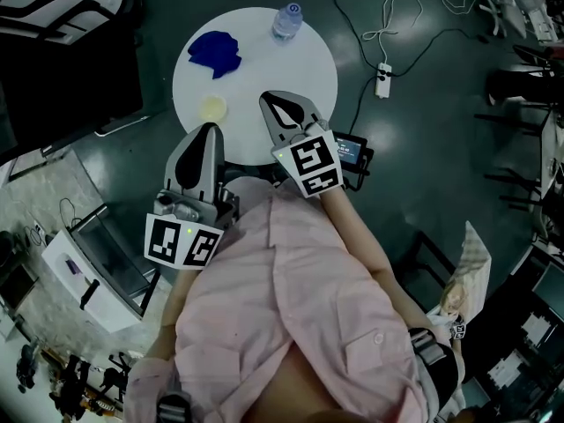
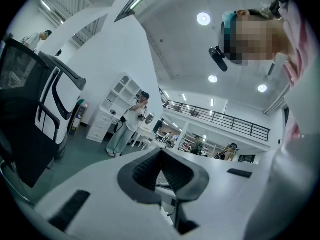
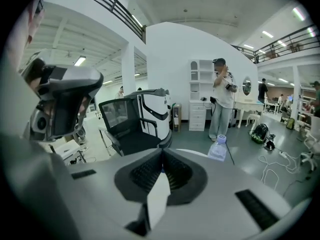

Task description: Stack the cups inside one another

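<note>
A pale, yellowish cup (image 1: 212, 107) stands upright on the near part of the round white table (image 1: 291, 69), seen from above. A blue object (image 1: 218, 53) lies at the table's far left; its shape is unclear. My left gripper (image 1: 210, 128) hovers just at the table's near edge, close to the pale cup, shut and empty (image 2: 161, 152). My right gripper (image 1: 267, 97) reaches over the table to the right of the cup, also shut with nothing between its pads (image 3: 162, 152). No cup shows in either gripper view.
A clear water bottle (image 1: 287, 19) (image 3: 218, 148) stands at the table's far edge. A power strip with cables (image 1: 382, 79) lies on the floor to the right. A black office chair (image 3: 131, 129) and a standing person (image 3: 222, 100) are beyond the table.
</note>
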`<state>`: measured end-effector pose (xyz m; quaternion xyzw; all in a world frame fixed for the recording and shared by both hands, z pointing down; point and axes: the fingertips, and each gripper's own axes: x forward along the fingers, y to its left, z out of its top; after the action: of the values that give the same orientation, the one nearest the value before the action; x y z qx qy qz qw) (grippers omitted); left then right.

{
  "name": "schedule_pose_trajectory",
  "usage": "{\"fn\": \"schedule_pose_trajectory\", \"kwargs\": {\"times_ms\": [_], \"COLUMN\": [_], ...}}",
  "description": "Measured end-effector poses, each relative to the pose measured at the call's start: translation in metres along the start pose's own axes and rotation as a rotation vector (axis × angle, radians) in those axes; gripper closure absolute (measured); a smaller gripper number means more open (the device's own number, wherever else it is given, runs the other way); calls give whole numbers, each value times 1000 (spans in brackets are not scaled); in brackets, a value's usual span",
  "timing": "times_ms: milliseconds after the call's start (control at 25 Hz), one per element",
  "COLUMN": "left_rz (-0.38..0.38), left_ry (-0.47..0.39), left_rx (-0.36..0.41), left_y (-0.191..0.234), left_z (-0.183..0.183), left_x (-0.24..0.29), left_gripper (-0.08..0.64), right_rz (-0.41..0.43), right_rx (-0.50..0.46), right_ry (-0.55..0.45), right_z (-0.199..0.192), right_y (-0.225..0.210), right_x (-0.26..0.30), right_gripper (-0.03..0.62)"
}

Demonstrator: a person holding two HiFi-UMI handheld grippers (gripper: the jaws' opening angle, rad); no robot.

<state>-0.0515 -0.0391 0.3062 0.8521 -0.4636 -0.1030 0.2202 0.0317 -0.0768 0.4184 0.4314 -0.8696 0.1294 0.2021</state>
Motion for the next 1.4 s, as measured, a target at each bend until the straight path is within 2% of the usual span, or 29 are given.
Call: {"fn": "schedule_pose_trajectory", "kwargs": {"times_ms": [520, 920, 1200, 1400], "left_rz": [54, 84, 92, 85], "left_ry": [-51, -70, -76, -68], "left_rx": [18, 51, 61, 73], "left_y": [-33, -43, -44, -47], "left_z": [-15, -19, -20, -23], "left_x": [-4, -9, -12, -12], "left_gripper": [551, 551, 551, 551], "right_rz": [110, 136, 124, 147], "right_rx": [-60, -105, -128, -126], "right_ry": [-52, -87, -144, -187], "right_z": [-4, -5, 3, 10], "right_y": [5, 5, 5, 9], "right_x": [-39, -53, -65, -75], "right_gripper": [561, 561, 561, 561]}}
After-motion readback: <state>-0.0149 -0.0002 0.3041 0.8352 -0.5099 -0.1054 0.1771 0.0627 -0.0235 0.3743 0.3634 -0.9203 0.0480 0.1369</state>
